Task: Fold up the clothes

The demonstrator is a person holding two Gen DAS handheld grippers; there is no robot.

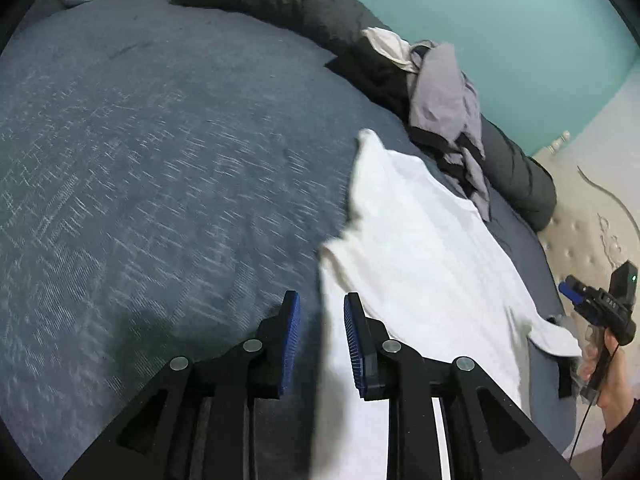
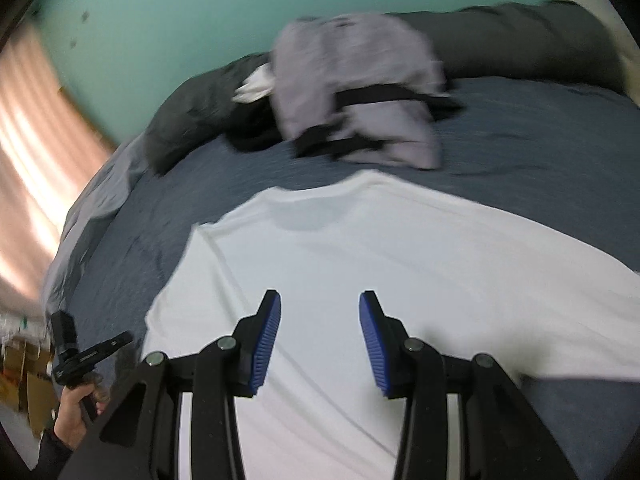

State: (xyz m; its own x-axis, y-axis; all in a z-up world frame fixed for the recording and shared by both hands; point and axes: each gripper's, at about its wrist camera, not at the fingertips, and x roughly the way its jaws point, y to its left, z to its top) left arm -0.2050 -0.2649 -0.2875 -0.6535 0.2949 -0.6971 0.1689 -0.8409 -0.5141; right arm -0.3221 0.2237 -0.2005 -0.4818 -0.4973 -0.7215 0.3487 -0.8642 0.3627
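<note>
From my left gripper point(image 1: 322, 308), jaws narrowly parted and pinching nothing, the white garment point(image 1: 424, 240) lies on the blue bedspread point(image 1: 140, 140), its near edge cut off behind the fingers. Its long axis runs from the lower frame toward the grey-and-black clothes pile point(image 1: 444, 104). My right gripper point(image 2: 320, 308) hovers above it, jaws partly apart and empty. Motion blur hides detail; I read no writing.

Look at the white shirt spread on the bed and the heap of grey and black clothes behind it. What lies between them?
Only a bare strip of blue bedcover separates the white shirt from the heap of clothes; the right wrist view shows it best.
</note>
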